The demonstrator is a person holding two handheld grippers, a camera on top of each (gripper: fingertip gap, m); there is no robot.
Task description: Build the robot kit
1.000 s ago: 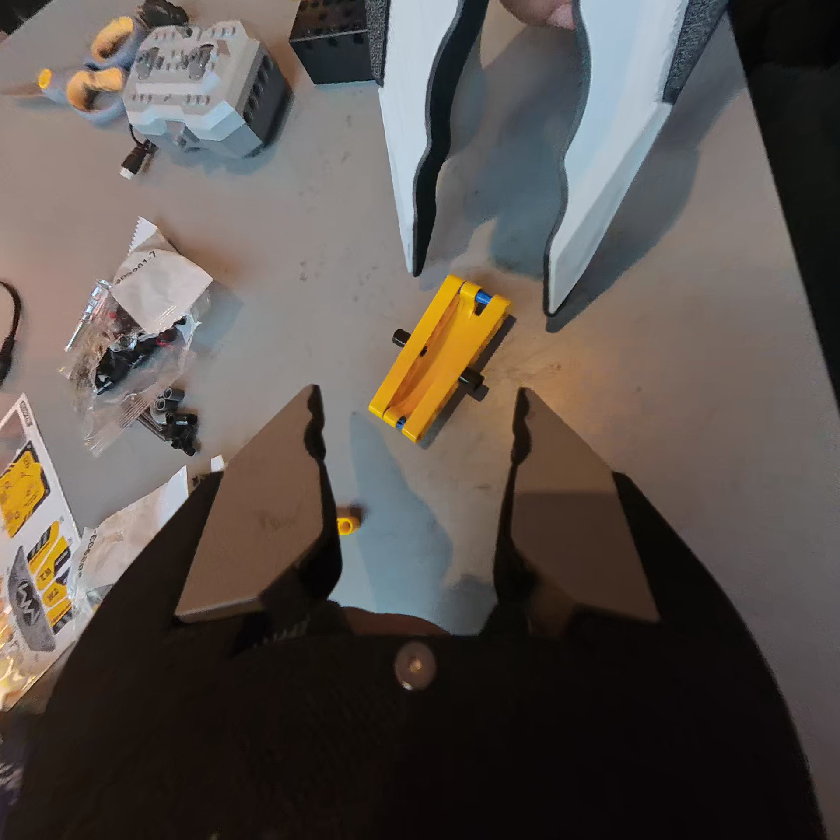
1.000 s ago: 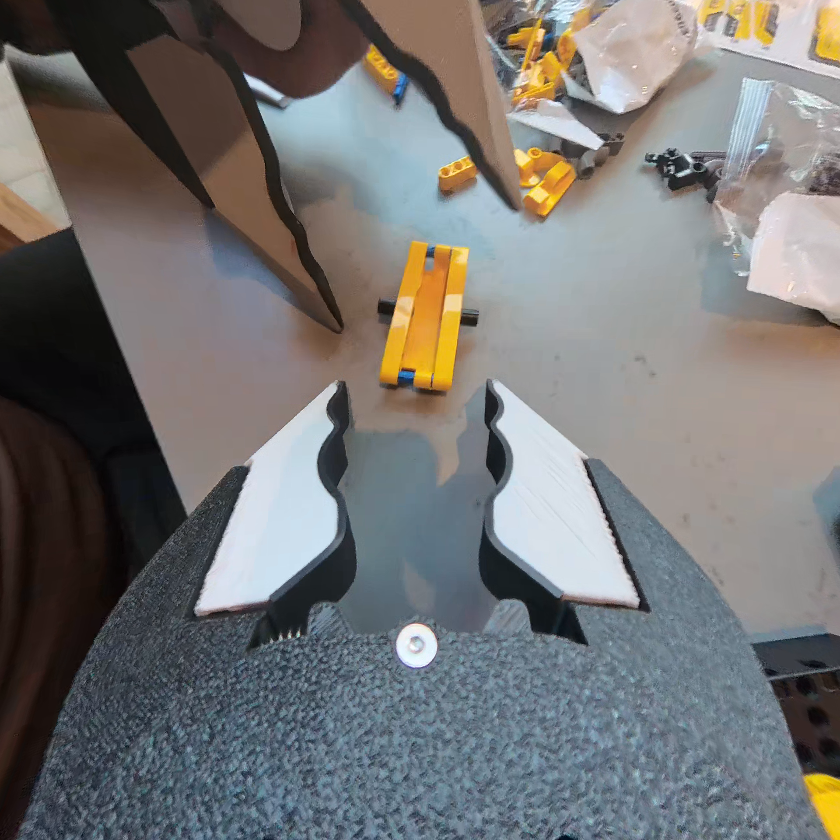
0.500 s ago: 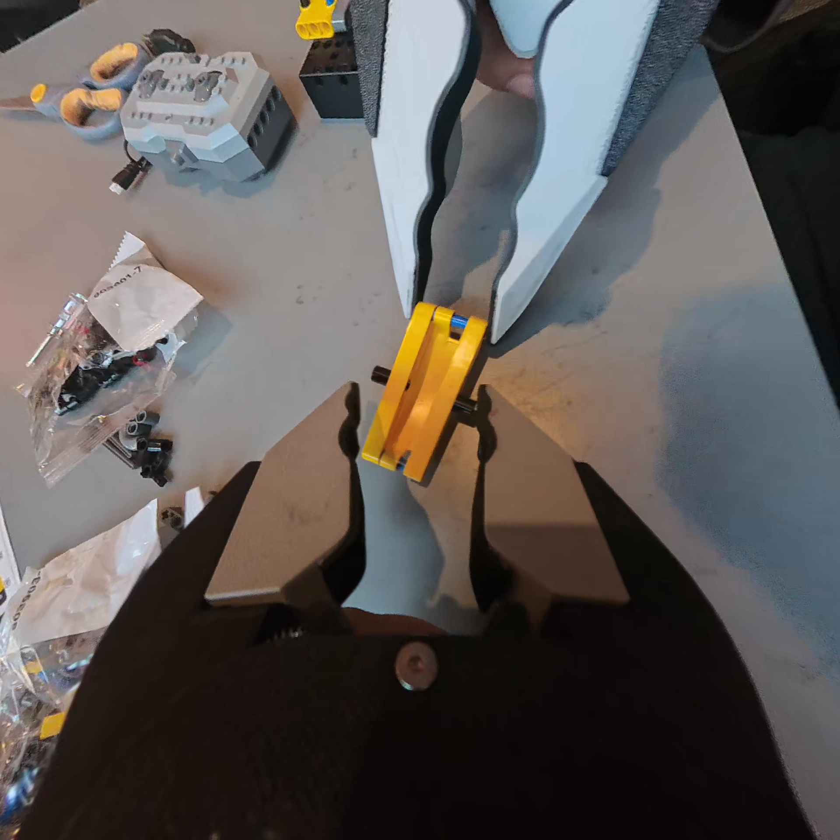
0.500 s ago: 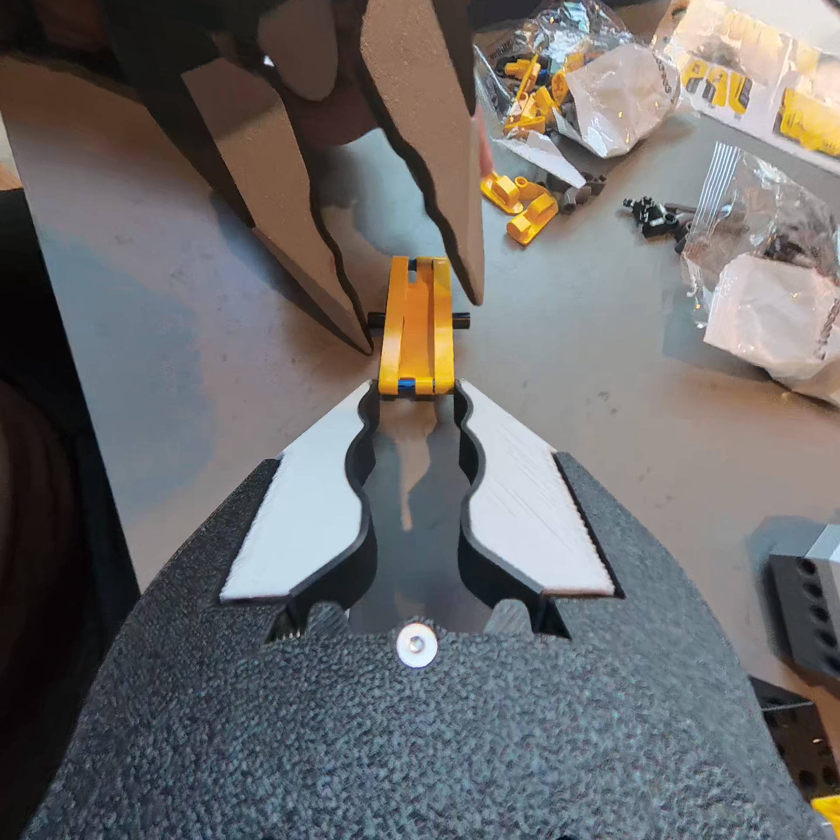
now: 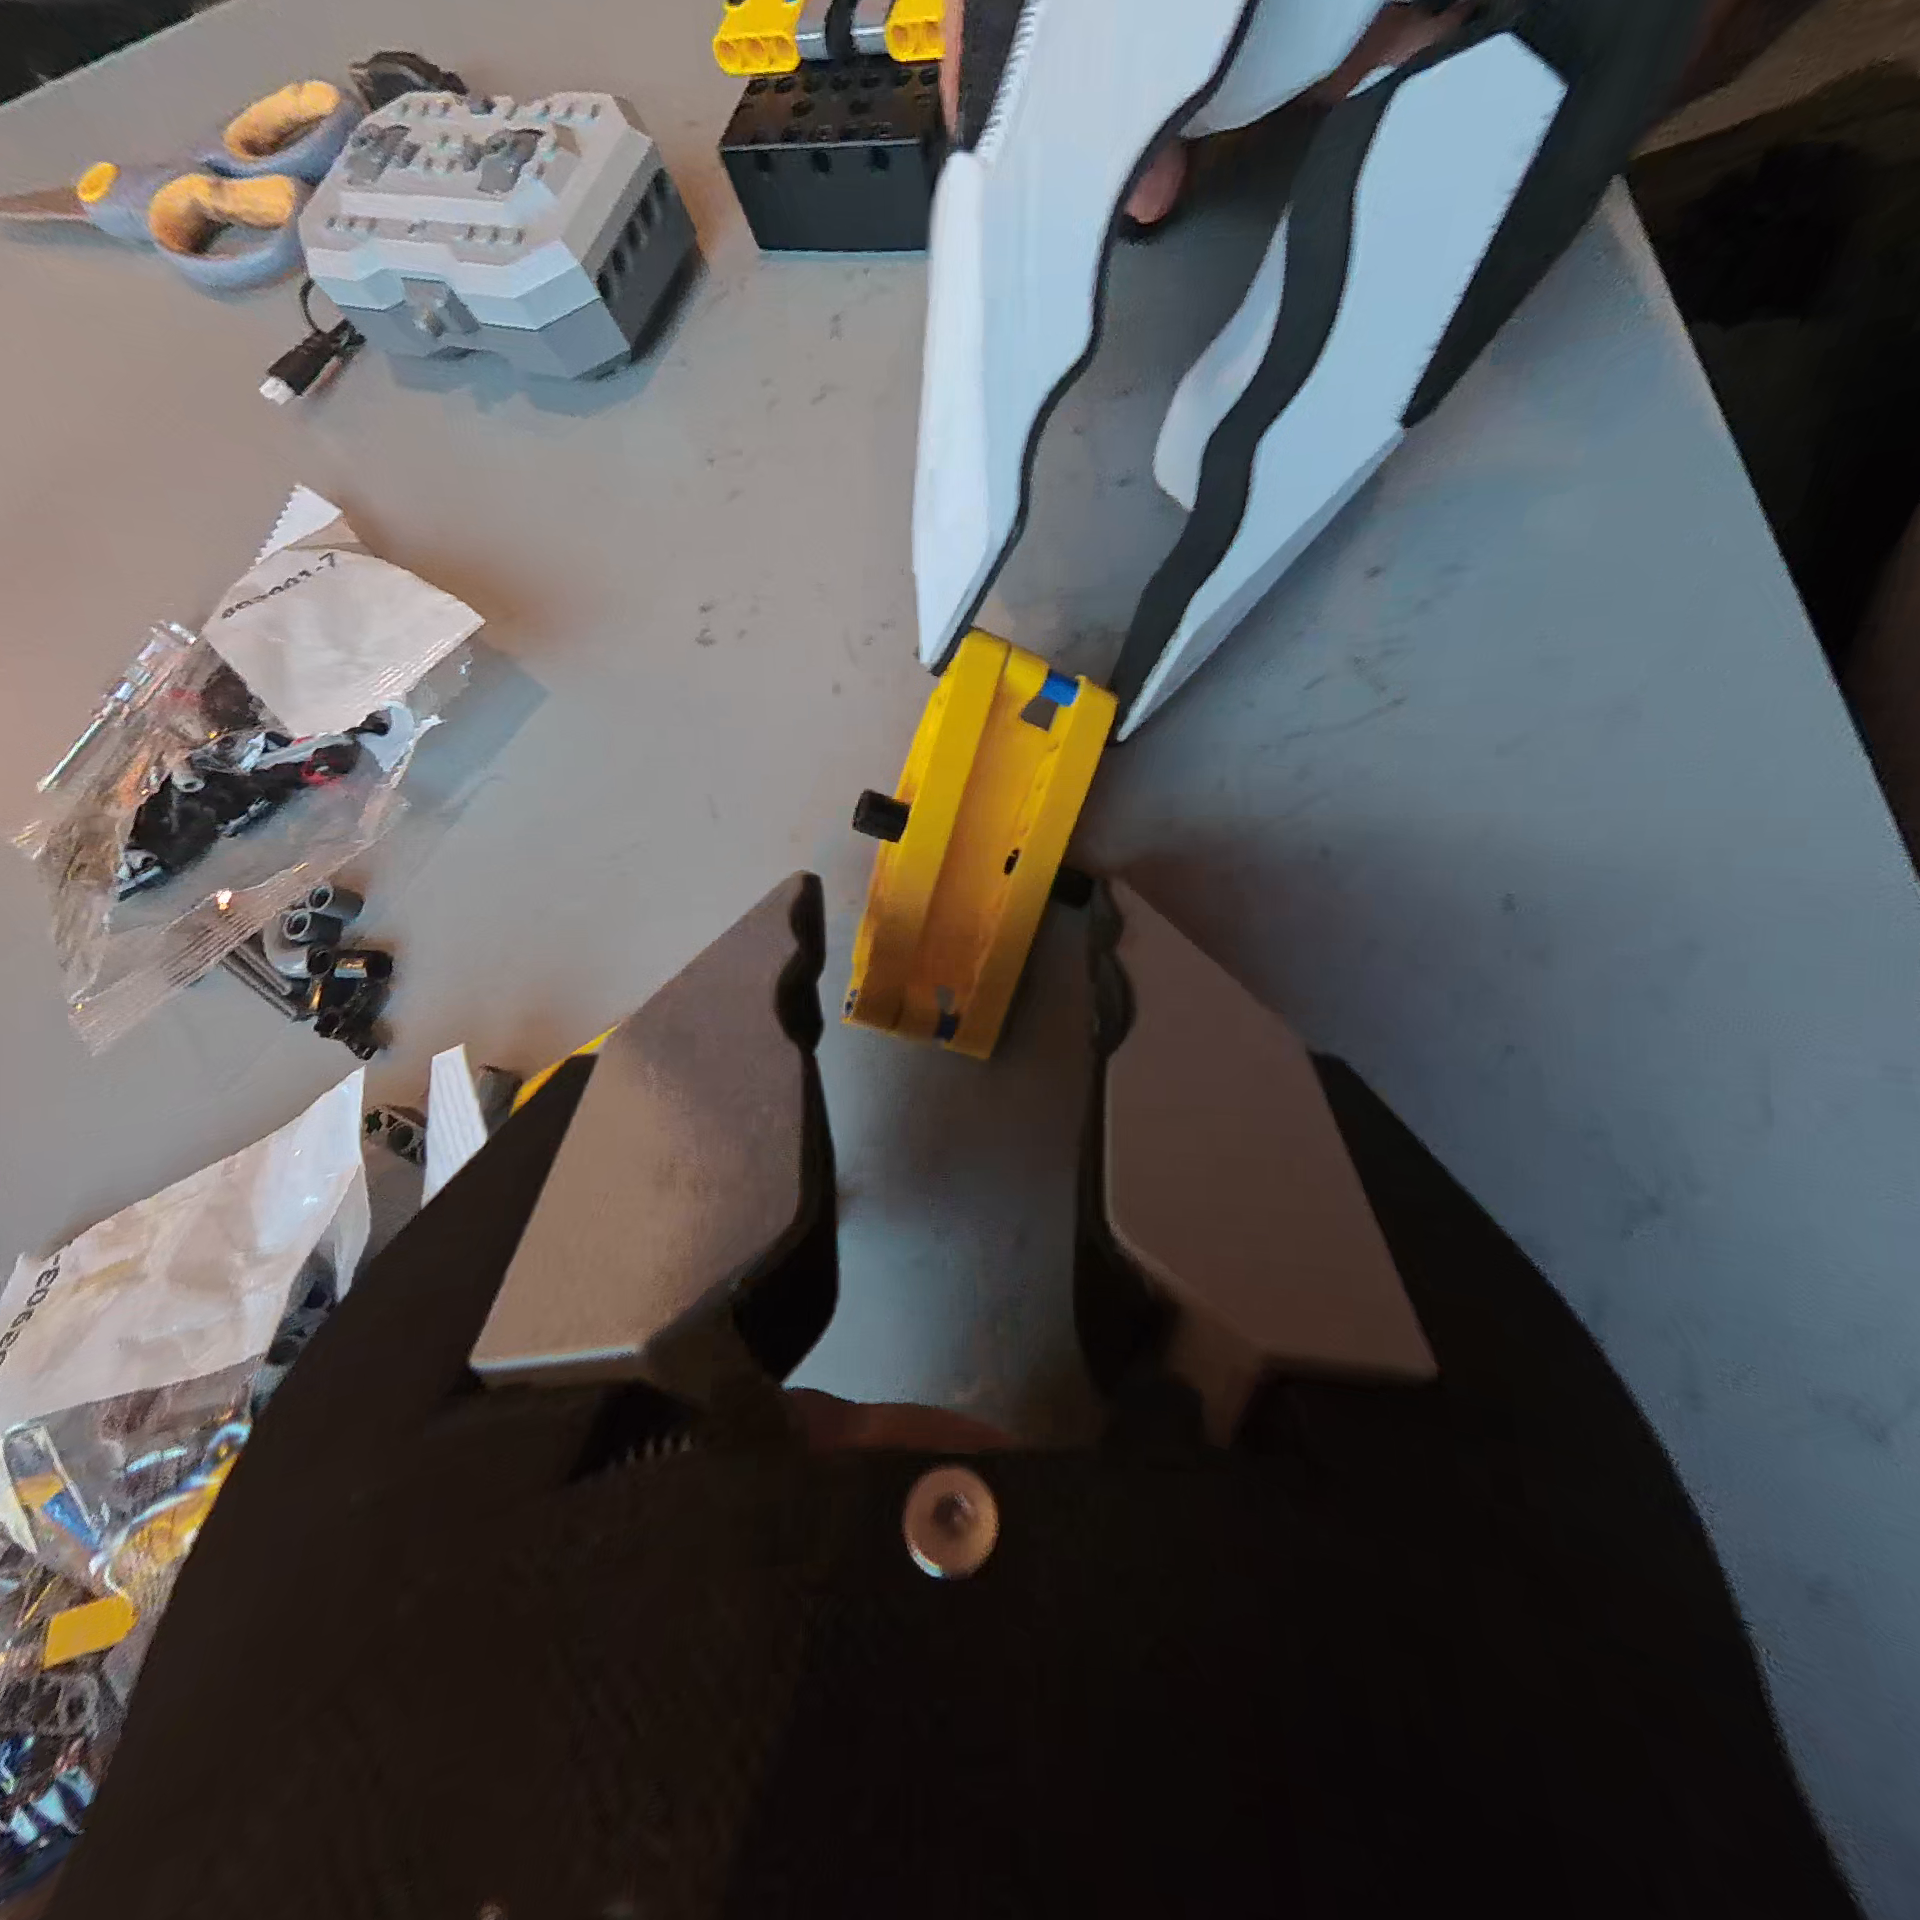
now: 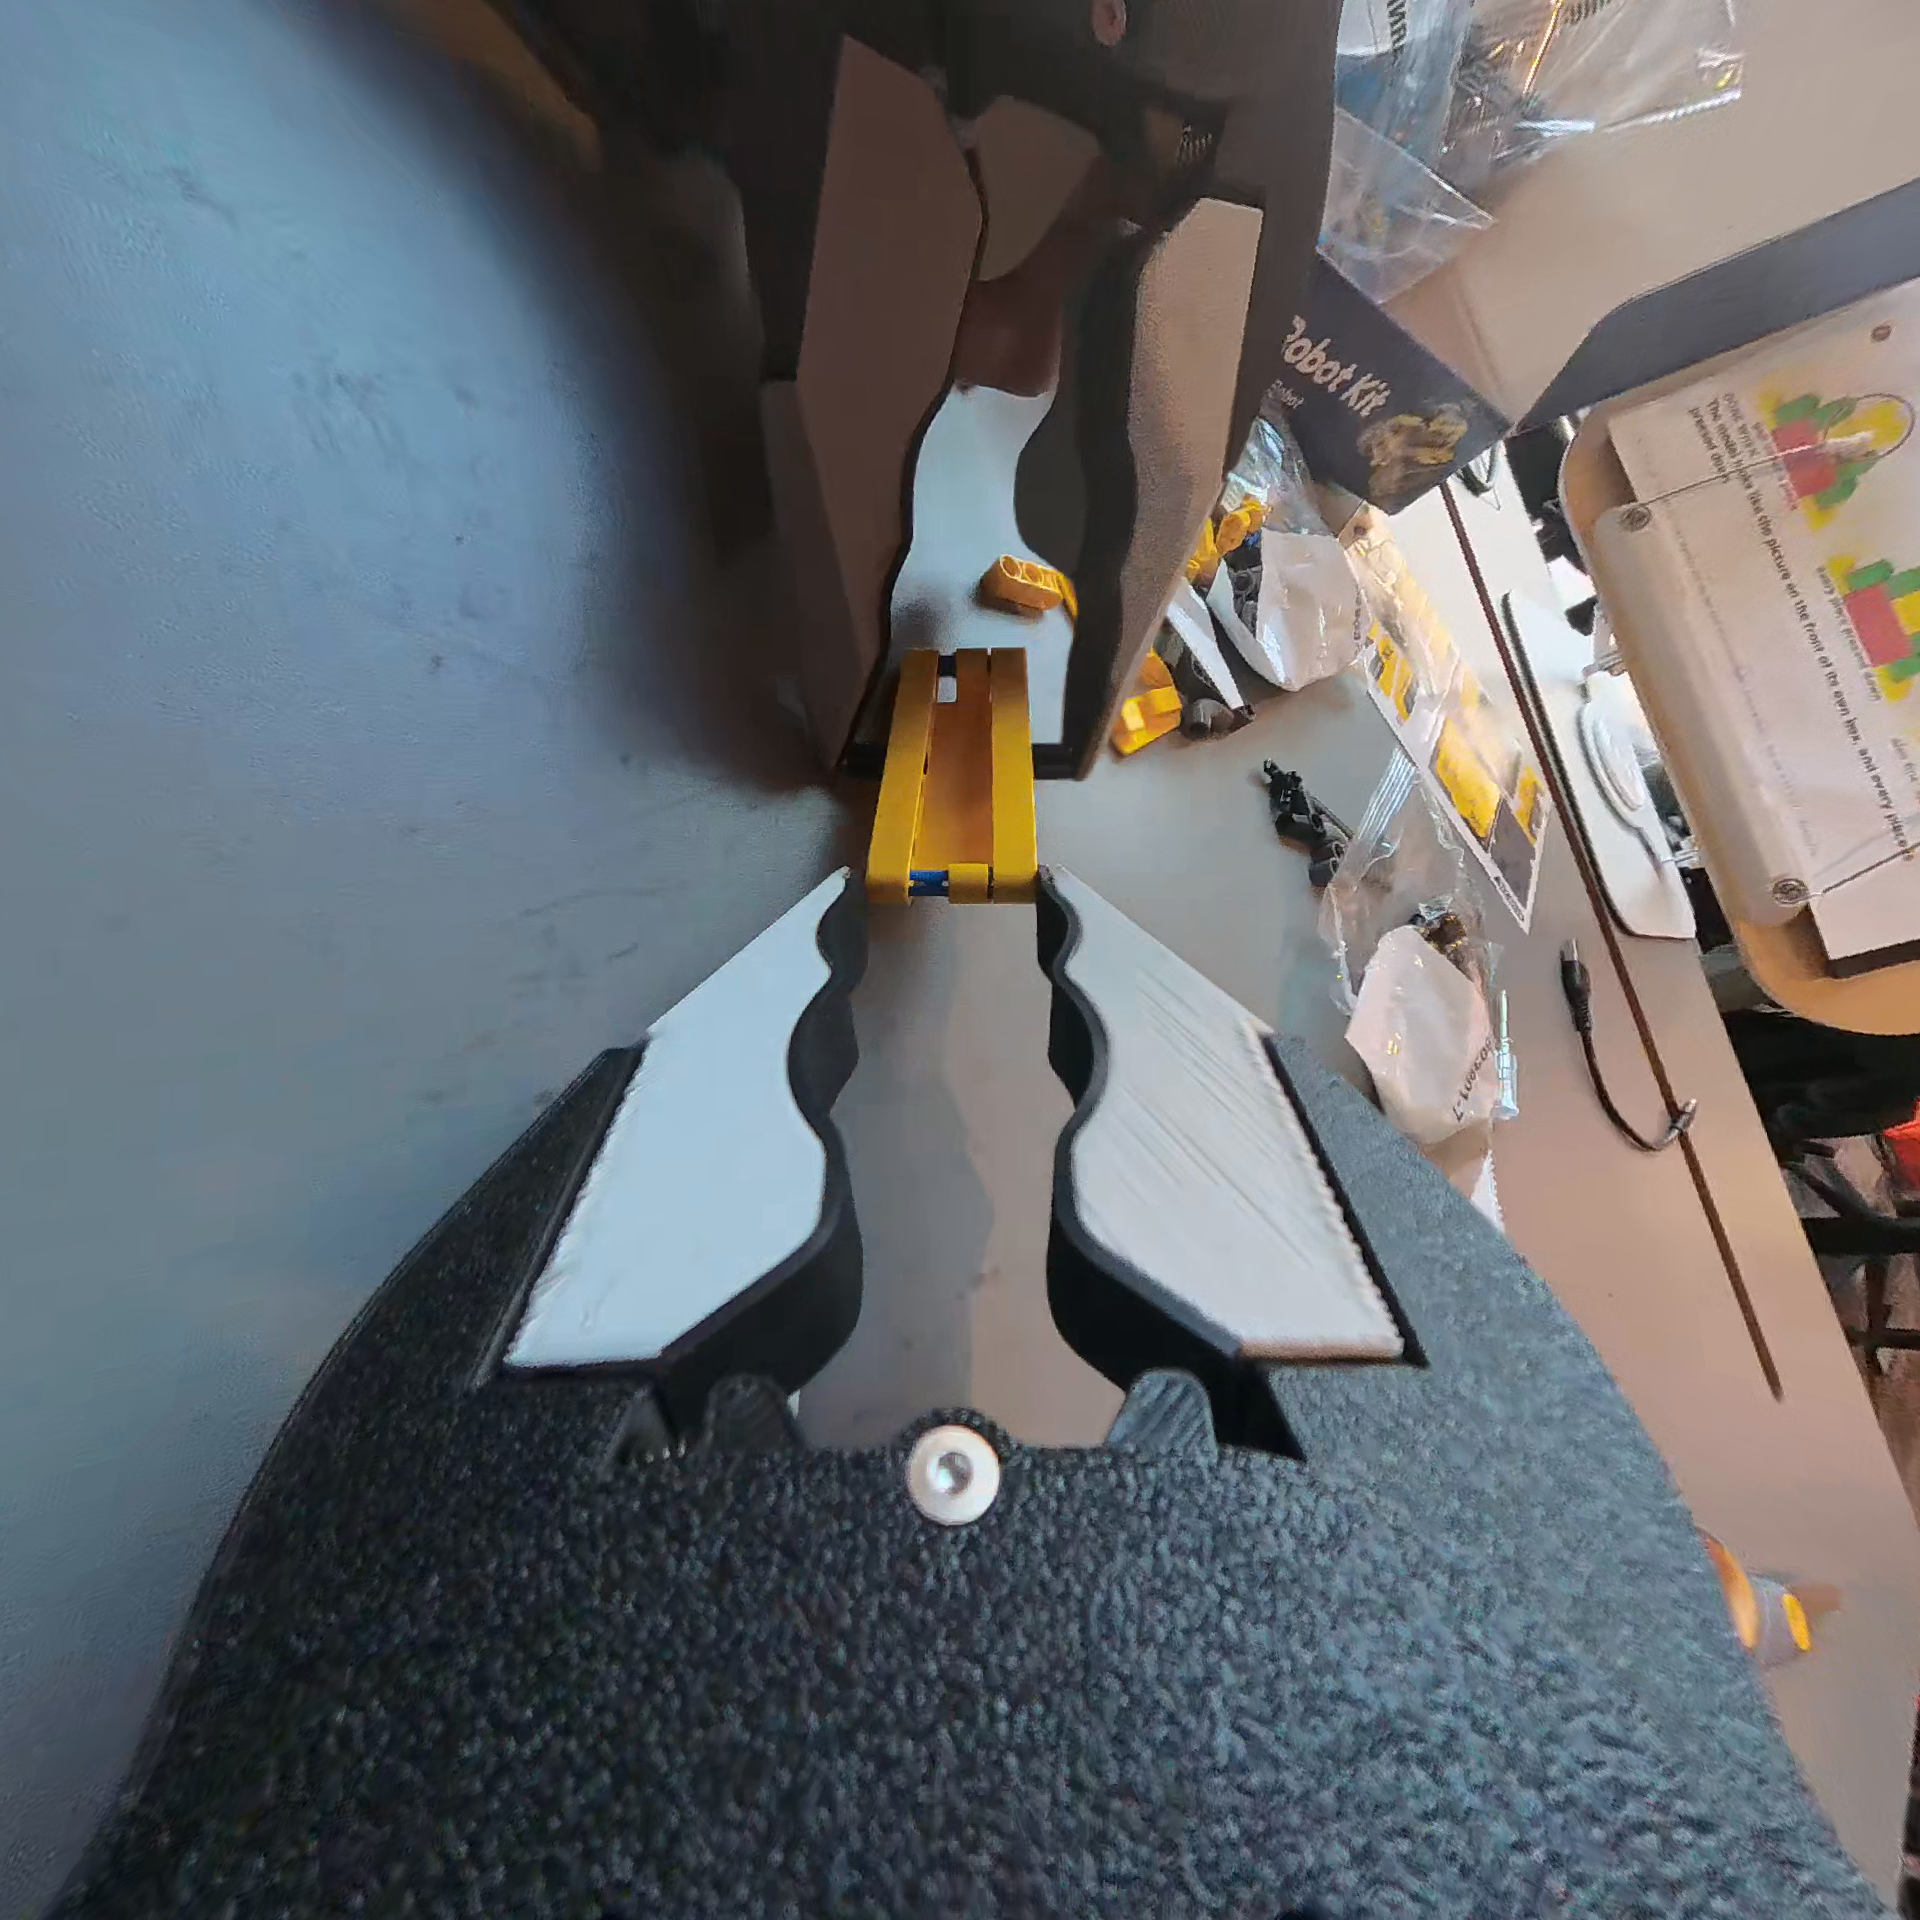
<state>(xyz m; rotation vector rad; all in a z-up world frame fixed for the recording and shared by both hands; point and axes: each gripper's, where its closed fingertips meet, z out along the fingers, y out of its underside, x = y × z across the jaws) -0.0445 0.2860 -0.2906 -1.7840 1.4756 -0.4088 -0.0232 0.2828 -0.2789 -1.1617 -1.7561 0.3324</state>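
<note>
A yellow beam assembly (image 5: pixel 971 842) with blue pins and a black cross axle lies on the grey table (image 5: pixel 1507 935), between both grippers. My left gripper (image 5: pixel 951 899), with dark fingers, is open but narrowed around its near end; the right fingertip (image 5: pixel 1107 914) touches the axle end, and the left one stands a little off. My right gripper (image 6: pixel 943 881), with white fingers, pinches the other end of the assembly (image 6: pixel 956 779) at its tips. In the right wrist view the left gripper (image 6: pixel 961 743) flanks the far end. The right gripper (image 5: pixel 1029 691) shows opposite in the left wrist view.
A grey motor hub (image 5: pixel 488 208), scissors (image 5: pixel 208 208) and a black block (image 5: pixel 831 166) sit at the far left. Parts bags (image 5: pixel 239 748) and loose black pins (image 5: pixel 332 977) lie left. A dark box (image 6: pixel 1382 416), loose yellow pieces (image 6: pixel 1023 587) and a sheet (image 6: pixel 1455 748) lie right. The table edge (image 5: pixel 1766 623) runs close. The grippers are tip to tip, or close to it.
Both grippers moved in from either end and narrowed around the yellow assembly. It has turned a little, more in line with the fingers. The right wrist view has tilted sharply.
</note>
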